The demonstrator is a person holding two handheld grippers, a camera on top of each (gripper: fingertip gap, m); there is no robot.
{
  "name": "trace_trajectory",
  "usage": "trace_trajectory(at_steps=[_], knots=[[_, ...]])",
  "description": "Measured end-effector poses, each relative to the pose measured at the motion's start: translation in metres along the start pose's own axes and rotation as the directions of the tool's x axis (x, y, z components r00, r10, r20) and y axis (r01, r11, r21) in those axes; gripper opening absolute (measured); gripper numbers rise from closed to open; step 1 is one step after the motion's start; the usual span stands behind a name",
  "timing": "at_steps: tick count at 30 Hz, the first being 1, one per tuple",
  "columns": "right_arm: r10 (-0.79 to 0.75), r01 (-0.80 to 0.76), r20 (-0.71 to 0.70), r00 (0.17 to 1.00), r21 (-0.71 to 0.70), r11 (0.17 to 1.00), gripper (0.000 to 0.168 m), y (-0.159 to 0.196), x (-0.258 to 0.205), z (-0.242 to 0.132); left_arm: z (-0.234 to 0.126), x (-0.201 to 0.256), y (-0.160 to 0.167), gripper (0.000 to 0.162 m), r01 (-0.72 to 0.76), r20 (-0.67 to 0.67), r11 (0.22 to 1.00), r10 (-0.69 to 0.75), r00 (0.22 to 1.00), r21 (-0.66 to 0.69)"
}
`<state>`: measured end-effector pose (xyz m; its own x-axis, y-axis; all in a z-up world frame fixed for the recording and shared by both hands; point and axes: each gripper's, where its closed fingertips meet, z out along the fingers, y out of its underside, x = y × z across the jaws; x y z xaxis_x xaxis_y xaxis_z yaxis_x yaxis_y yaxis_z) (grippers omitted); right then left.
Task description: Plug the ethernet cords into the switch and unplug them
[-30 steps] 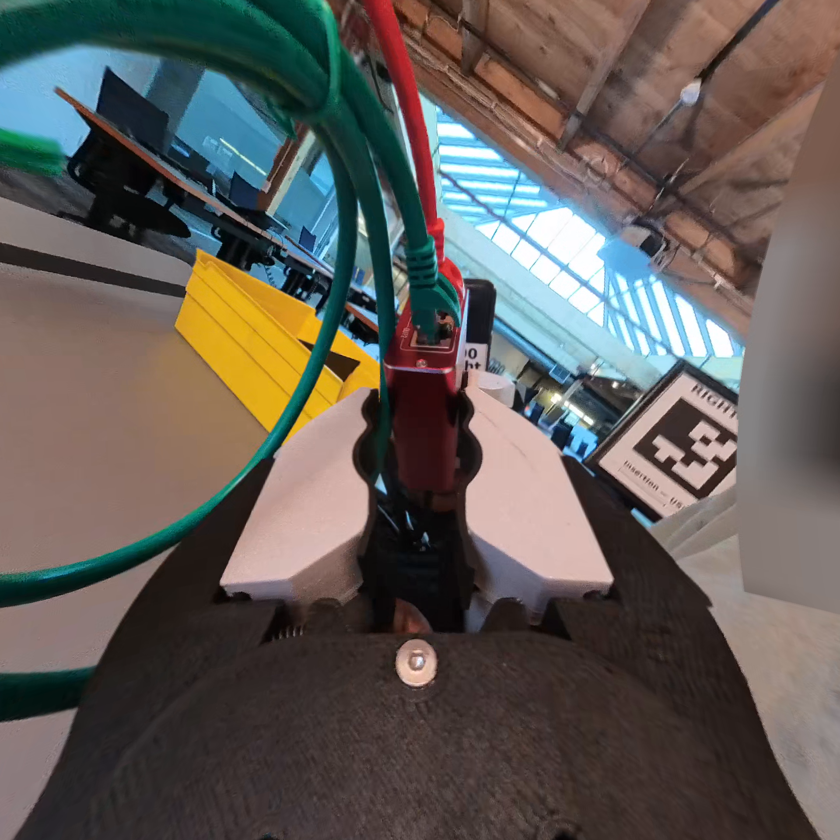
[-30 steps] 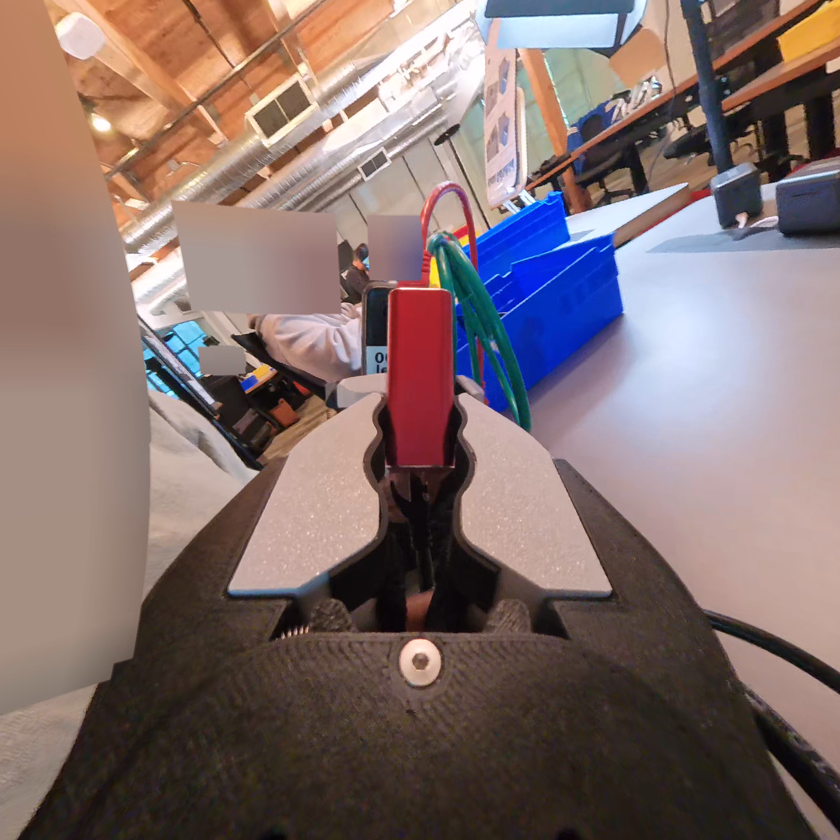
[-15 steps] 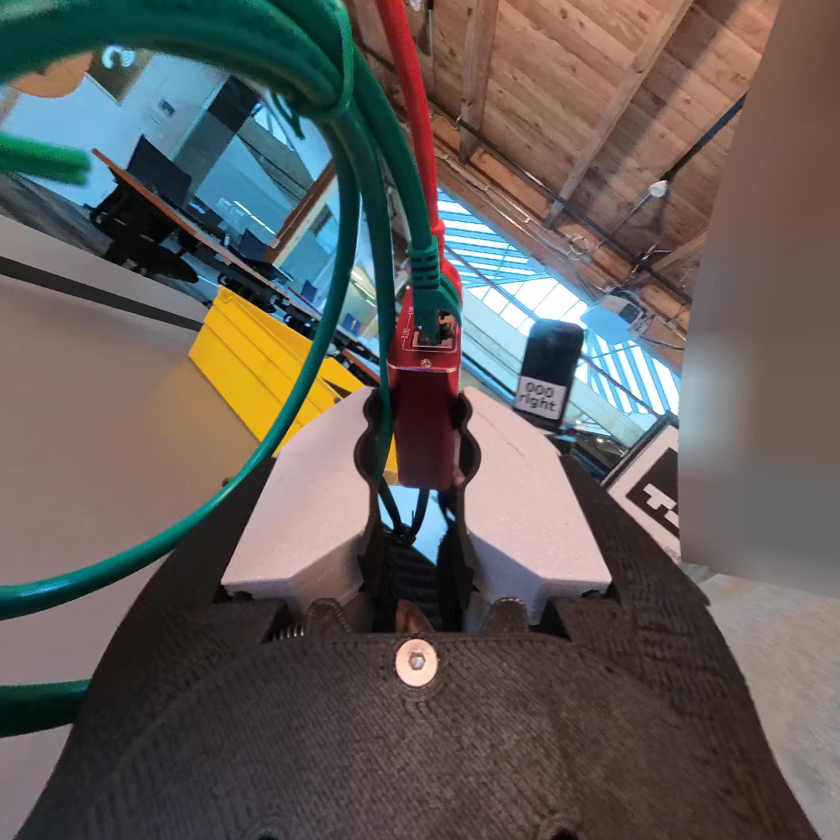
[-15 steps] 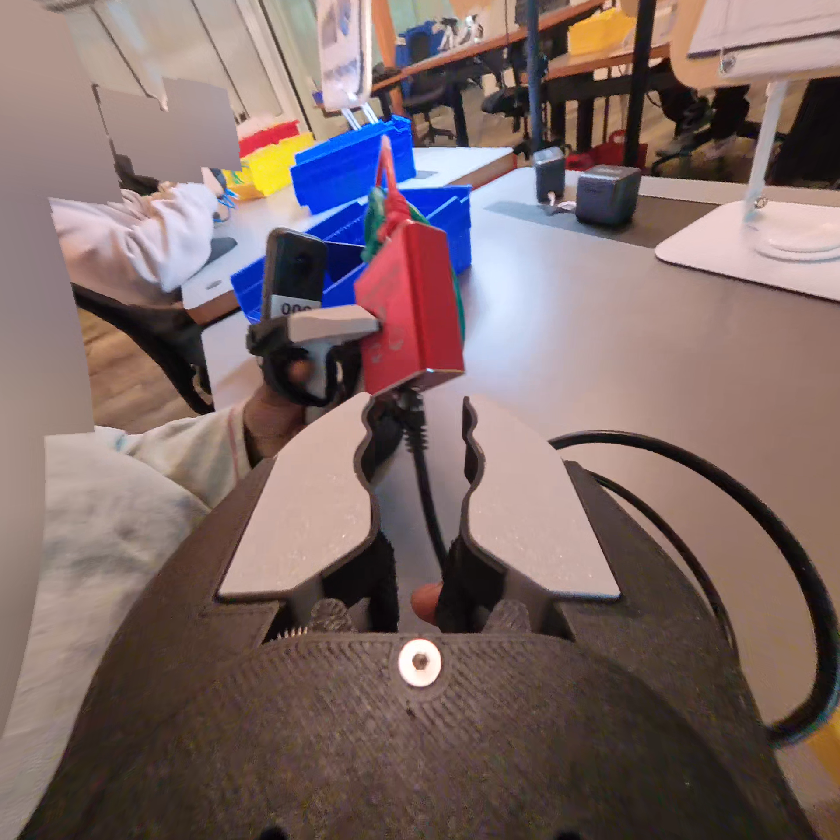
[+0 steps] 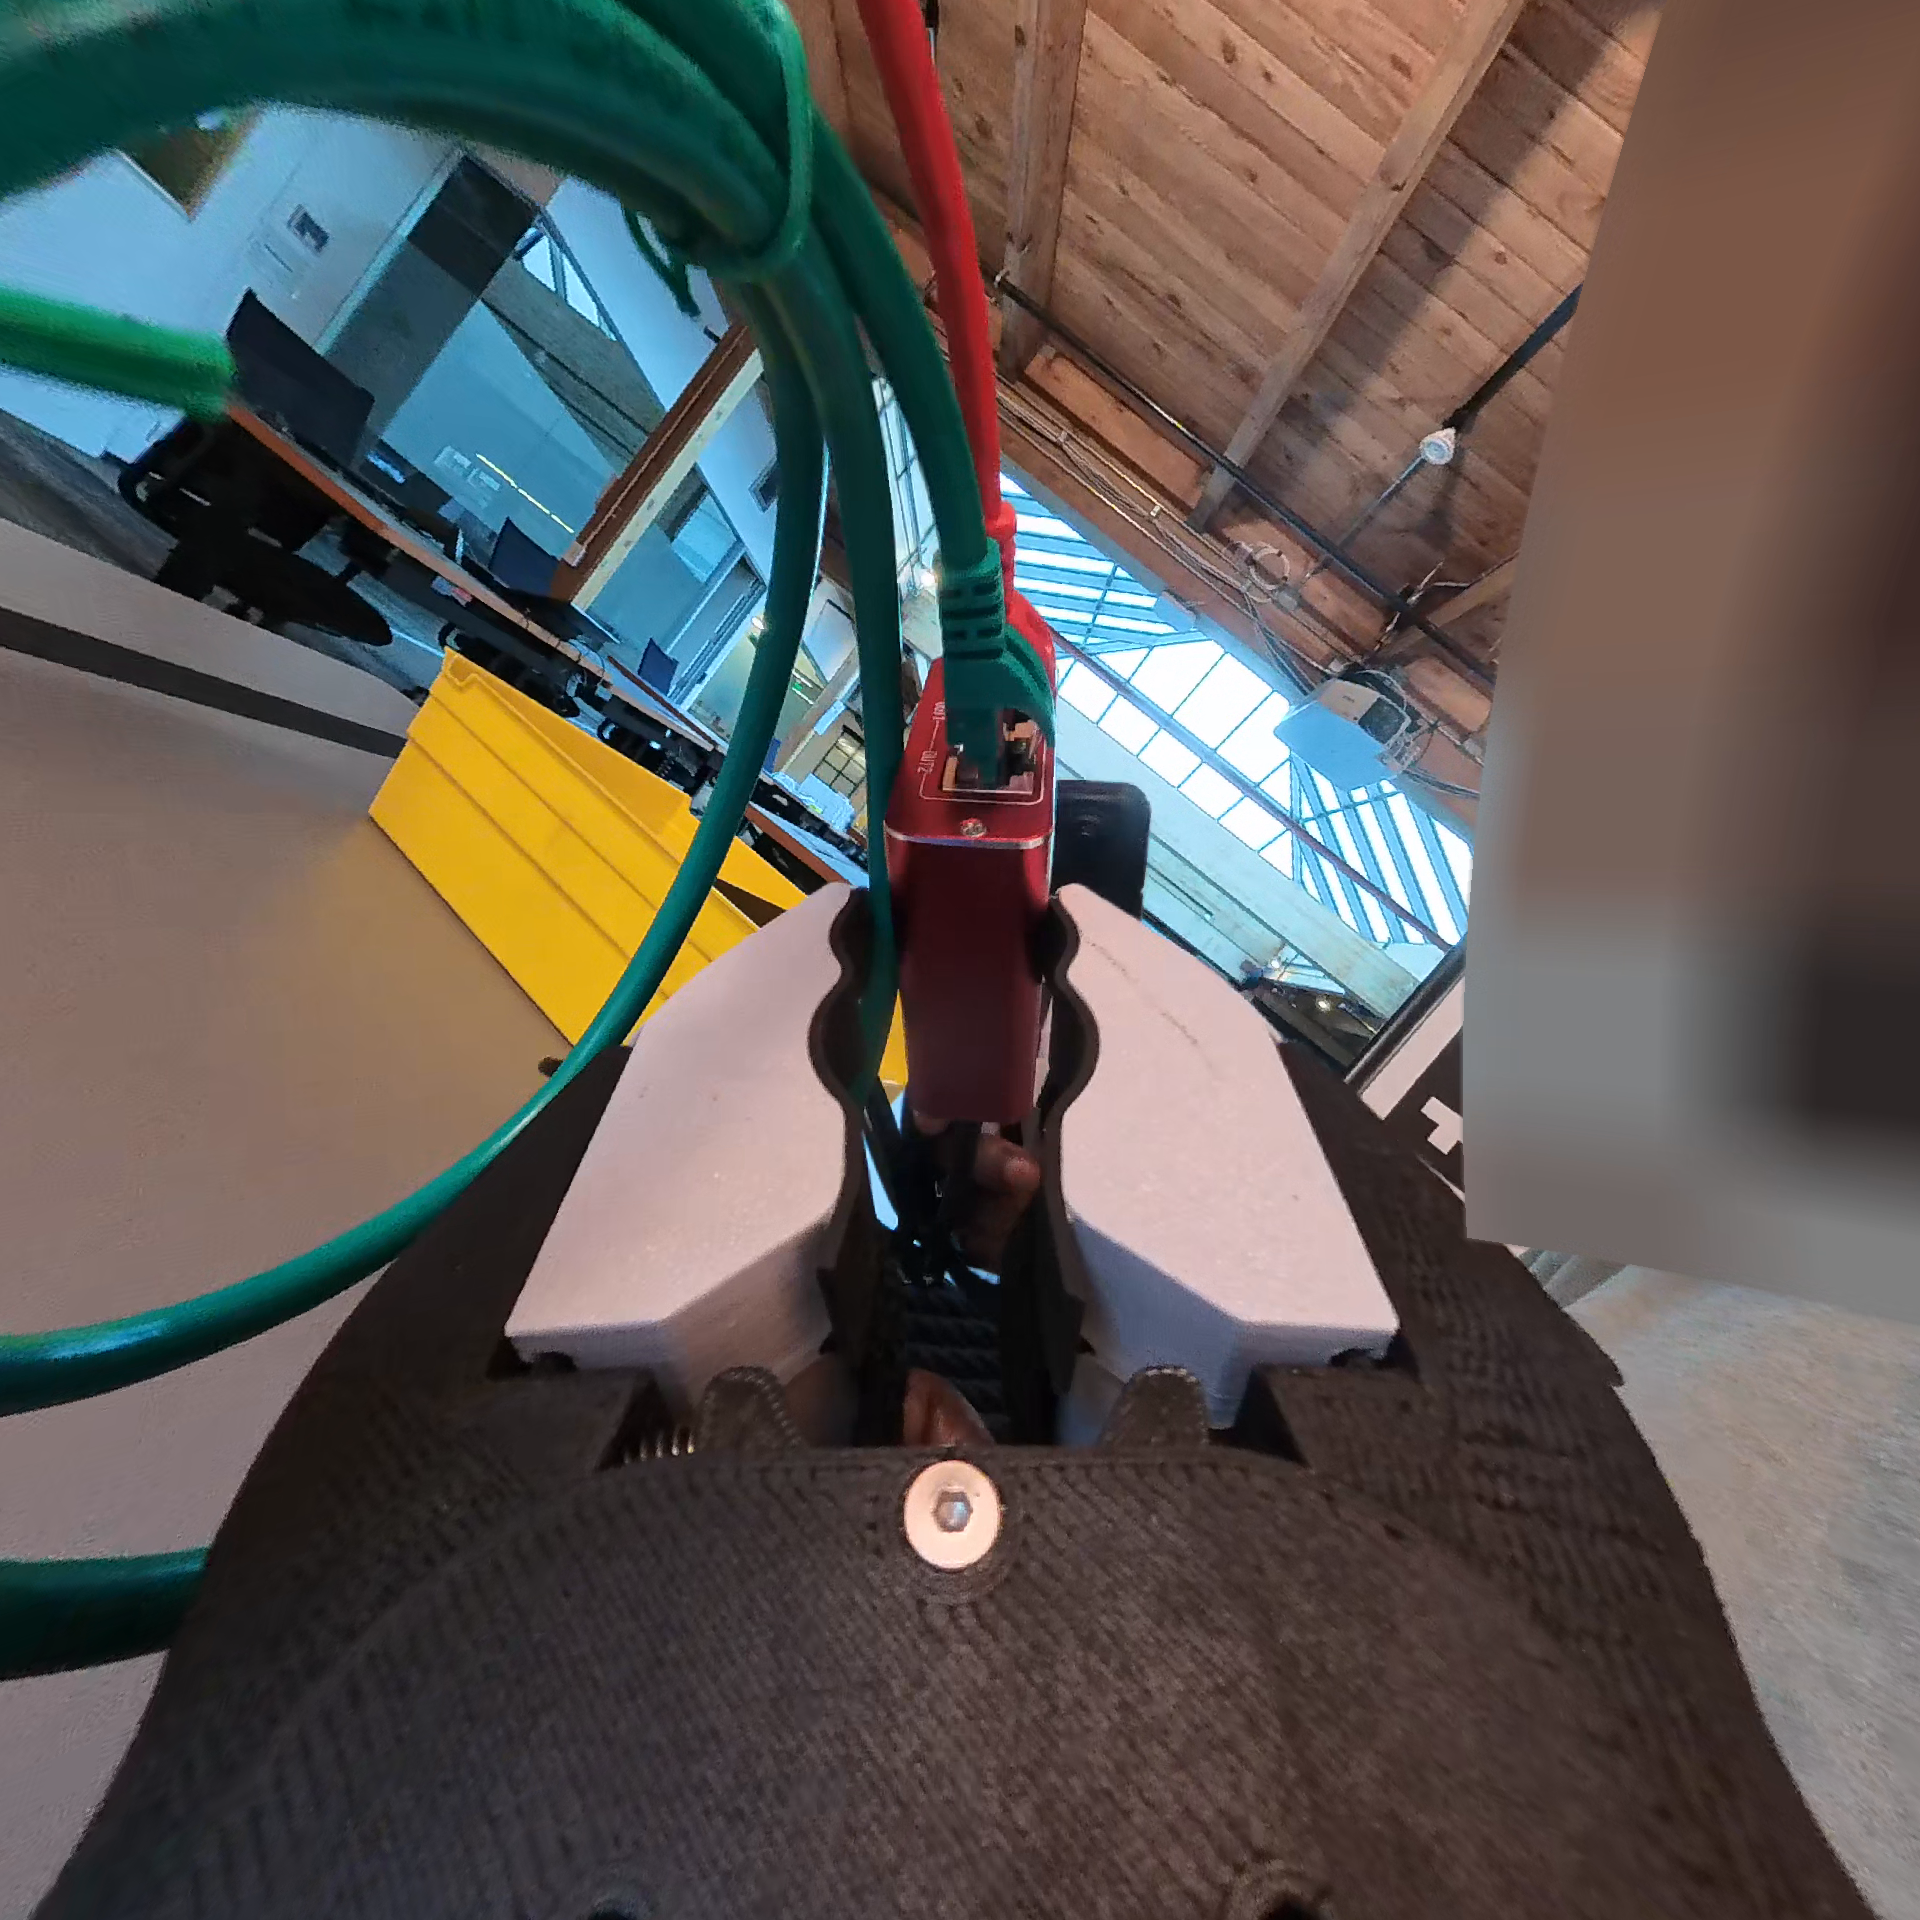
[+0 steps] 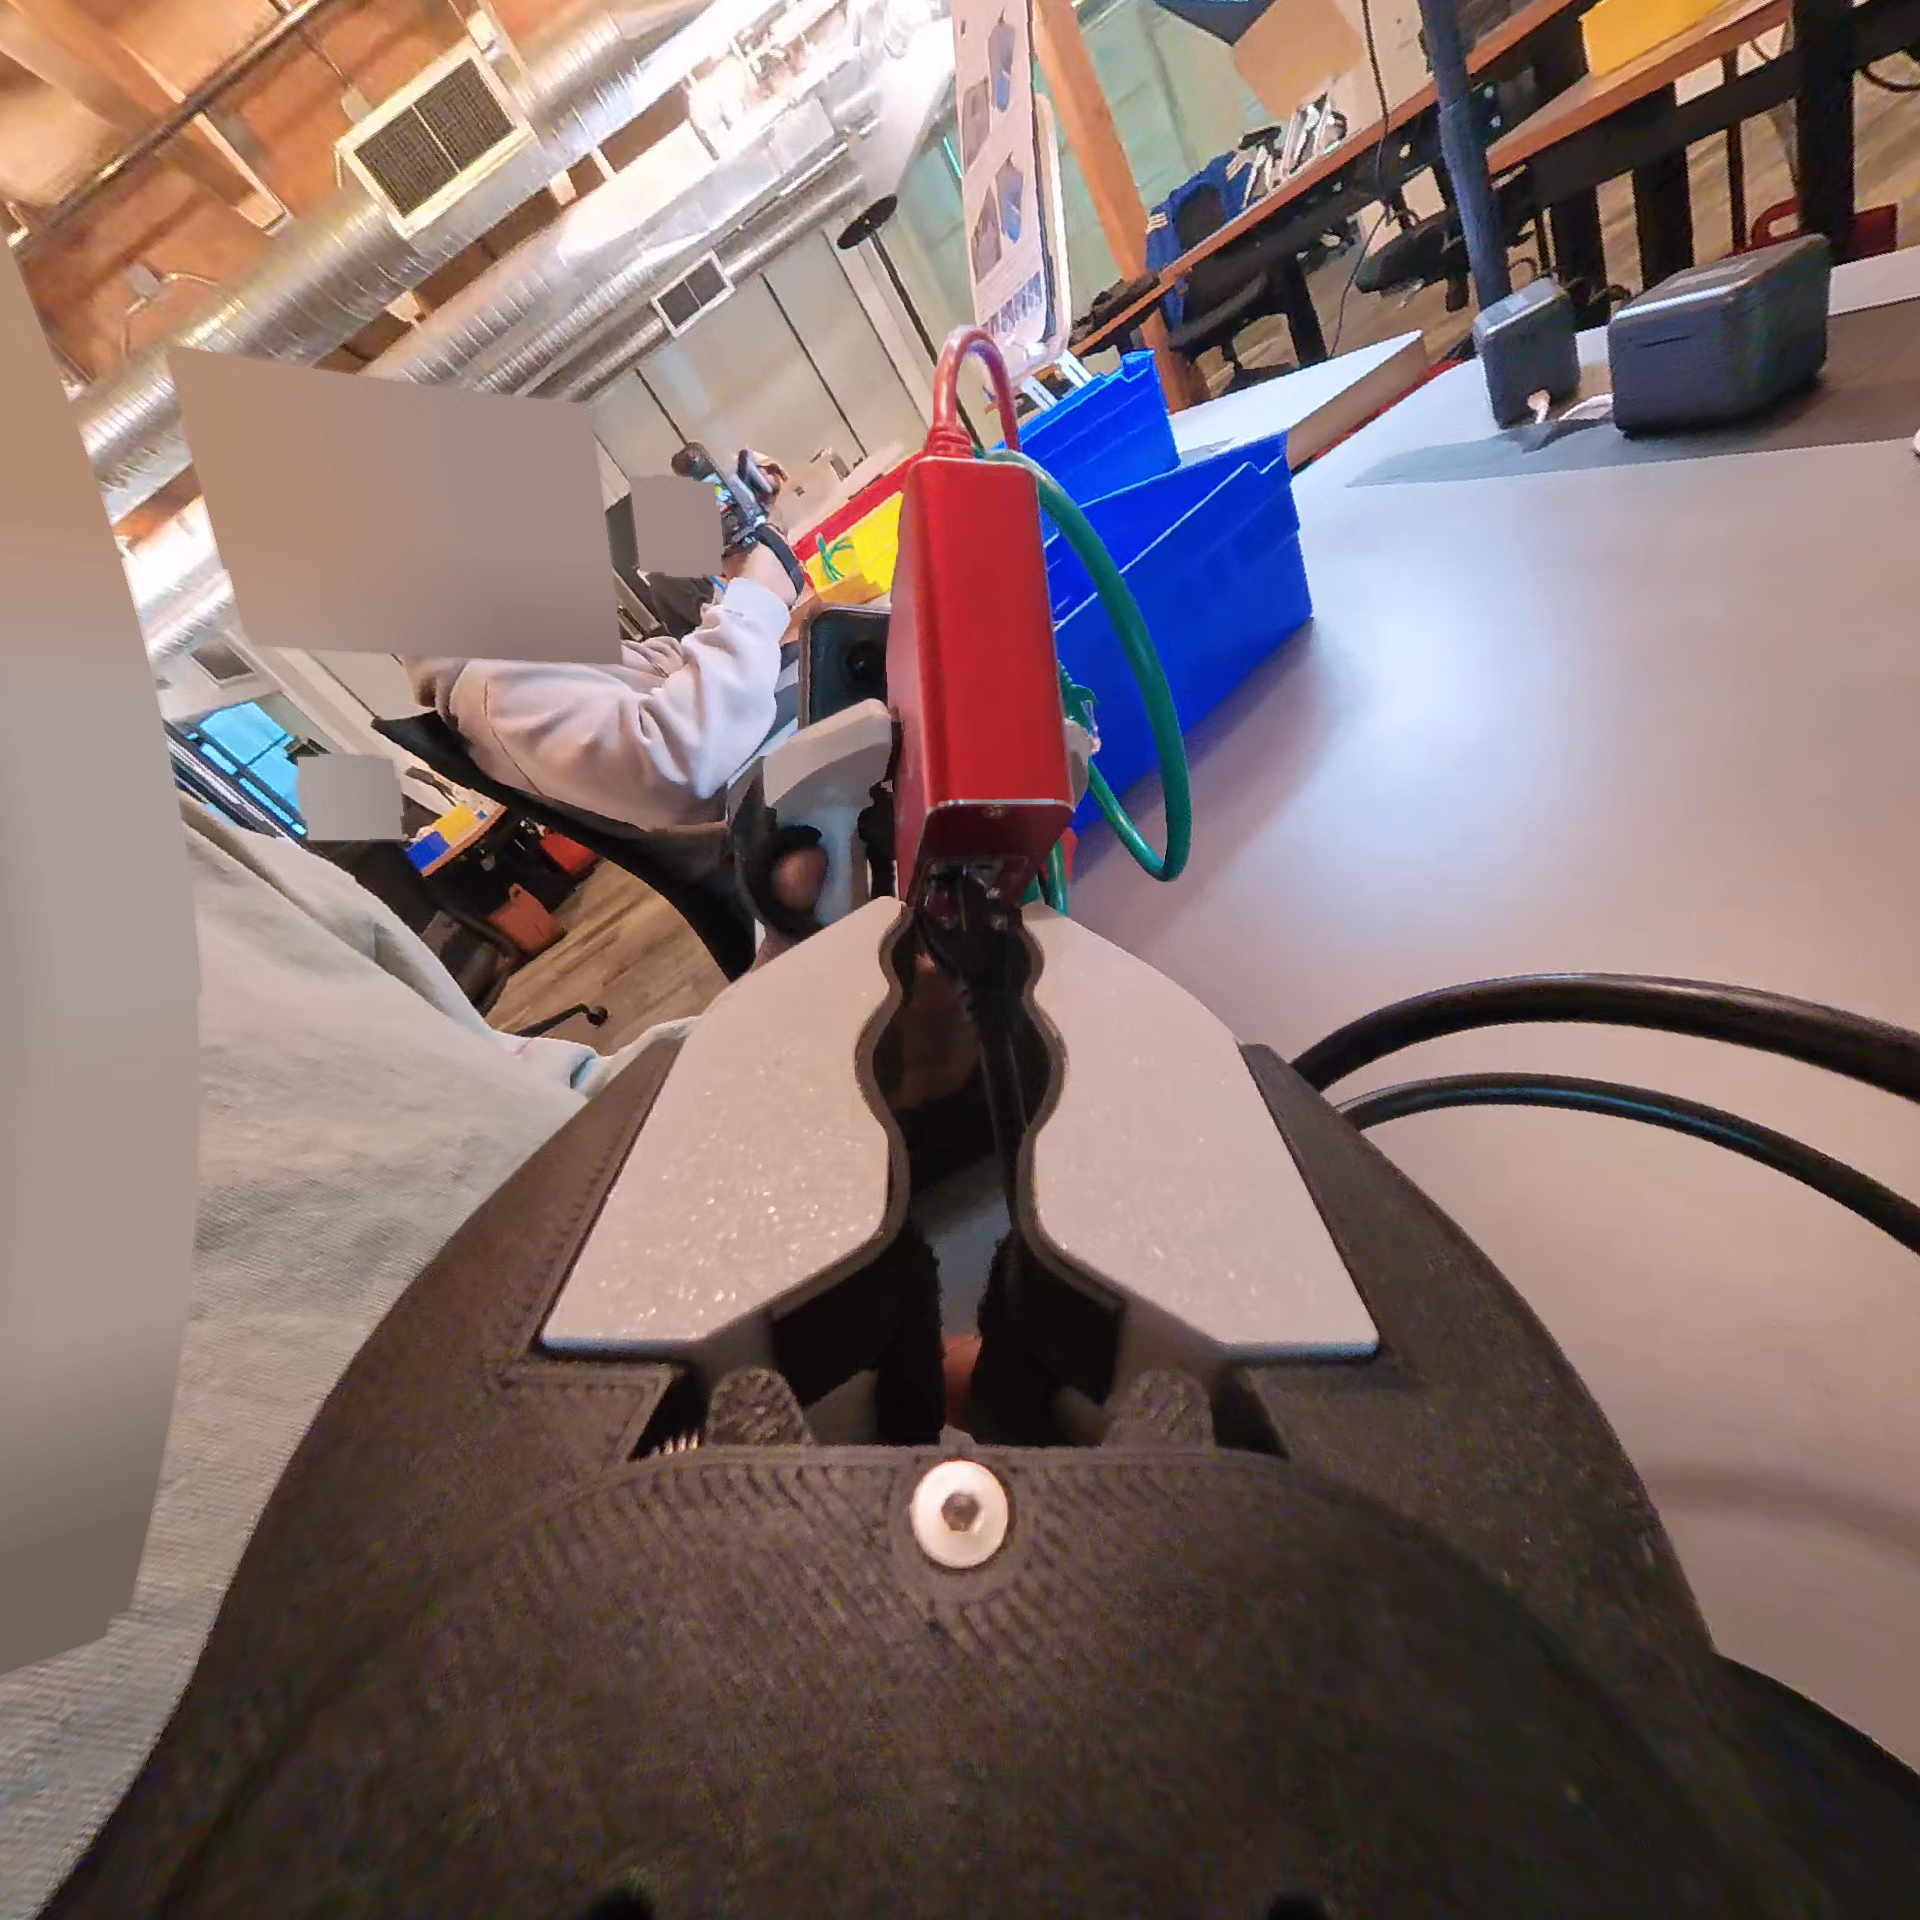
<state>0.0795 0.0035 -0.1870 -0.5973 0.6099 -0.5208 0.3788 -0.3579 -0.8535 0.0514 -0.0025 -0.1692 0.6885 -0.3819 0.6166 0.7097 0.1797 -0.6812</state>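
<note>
My left gripper (image 5: 961, 914) is shut on the red switch (image 5: 971, 935) and holds it upright above the table. A green cord's plug (image 5: 977, 665) sits in the switch's top port, with a red cord (image 5: 935, 208) plugged in behind it. In the right wrist view the switch (image 6: 977, 665) stands just ahead, gripped from the side by the left gripper's fingers (image 6: 831, 769). My right gripper (image 6: 966, 925) is closed around the black cord's plug (image 6: 971, 914) at the switch's near end. The black cord (image 6: 1003, 1060) runs back between my fingers.
A yellow bin (image 5: 540, 821) stands on the grey table to the left. Blue bins (image 6: 1174, 561) stand behind the switch. Two black cables (image 6: 1610, 997) lie on the table (image 6: 1558, 727) at right. Dark boxes (image 6: 1714, 332) sit far right. A seated person's sleeve (image 6: 623, 717) is behind. My hands' fingertips stand some 4 centimeters from each other.
My right gripper let go of the switch's body, opened, drew back to its near end and closed on the black plug. The left gripper kept its hold and tilted slightly.
</note>
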Motion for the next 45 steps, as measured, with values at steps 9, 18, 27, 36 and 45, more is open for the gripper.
trace_trajectory(at_steps=[9,18,27,36,45], knots=[[0.029,-0.03,0.076,0.997,0.004,1.0,0.015,0.003,-0.004,0.004,0.0,0.002,0.0,0.034,-0.011,-0.012,1.0,0.011,1.0,-0.009],[0.055,-0.053,0.084,0.995,-0.023,0.998,0.015,0.008,-0.003,0.01,0.0,-0.003,0.005,0.034,-0.038,0.039,0.999,0.04,0.998,-0.036],[0.113,-0.118,0.129,0.985,0.034,0.992,0.016,0.001,-0.006,0.012,-0.002,0.001,0.001,0.033,-0.096,0.038,0.995,0.097,0.995,-0.005],[-0.044,0.044,-0.005,0.999,0.067,0.997,0.014,-0.002,0.0,0.011,-0.003,0.003,0.002,0.033,-0.196,0.073,0.98,0.197,0.978,-0.023],[-0.373,0.388,-0.214,0.903,0.03,0.921,0.015,-0.009,-0.001,0.005,-0.003,0.011,0.0,0.033,-0.299,0.064,0.954,0.298,0.952,0.003]])
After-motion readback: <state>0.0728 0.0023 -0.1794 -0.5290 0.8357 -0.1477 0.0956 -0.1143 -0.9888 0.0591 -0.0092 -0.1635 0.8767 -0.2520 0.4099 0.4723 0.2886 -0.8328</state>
